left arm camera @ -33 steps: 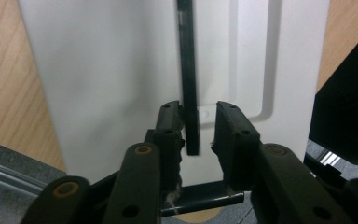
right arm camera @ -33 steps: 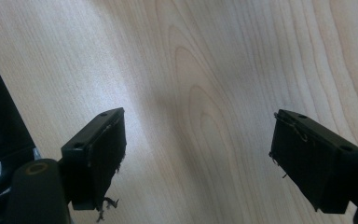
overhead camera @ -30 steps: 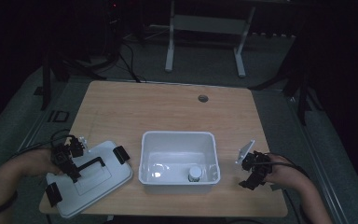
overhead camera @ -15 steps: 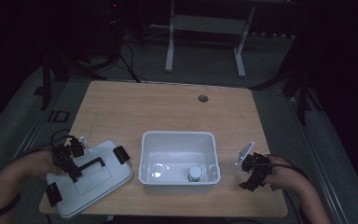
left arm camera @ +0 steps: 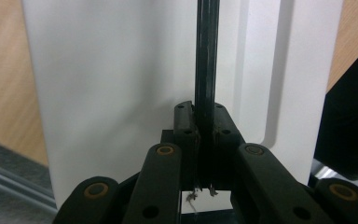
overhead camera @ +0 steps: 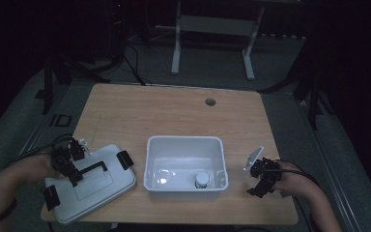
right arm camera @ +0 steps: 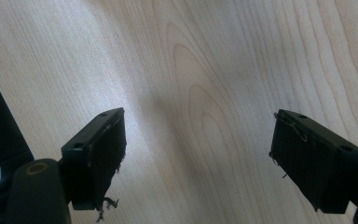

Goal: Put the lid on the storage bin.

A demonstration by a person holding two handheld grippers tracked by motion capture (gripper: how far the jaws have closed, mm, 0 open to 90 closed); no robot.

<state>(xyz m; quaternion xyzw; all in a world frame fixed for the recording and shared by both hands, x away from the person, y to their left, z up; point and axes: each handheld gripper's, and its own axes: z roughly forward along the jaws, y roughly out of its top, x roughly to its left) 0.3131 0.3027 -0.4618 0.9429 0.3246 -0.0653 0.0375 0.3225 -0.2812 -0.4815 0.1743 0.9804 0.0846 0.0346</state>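
White plastic made up the flat lid (overhead camera: 94, 186) that lay at about seven o'clock on the wooden table (overhead camera: 174, 113), with black latches at its ends and a thin black handle (overhead camera: 89, 169) across its top. The left gripper (overhead camera: 70, 164) sat over that handle, and its jaws had just been closing; in the left gripper view they were pinched tight on the black handle (left arm camera: 206, 70), which ran straight up between them against the pale surface of the lid (left arm camera: 121, 84). A matching white bin (overhead camera: 186, 166) stood just beside the lid, near six o'clock at the table's front, open at the top, with a small round-capped bottle (overhead camera: 202, 180) standing inside by its near wall. The right gripper (overhead camera: 263, 181) rested at about four o'clock, apart from the bin, with a grey plate on its top. In the right gripper view its jaws stood wide apart with nothing between them, over bare wood grain (right arm camera: 200, 84). A small round hole (overhead camera: 210, 102) marked the table towards twelve o'clock.
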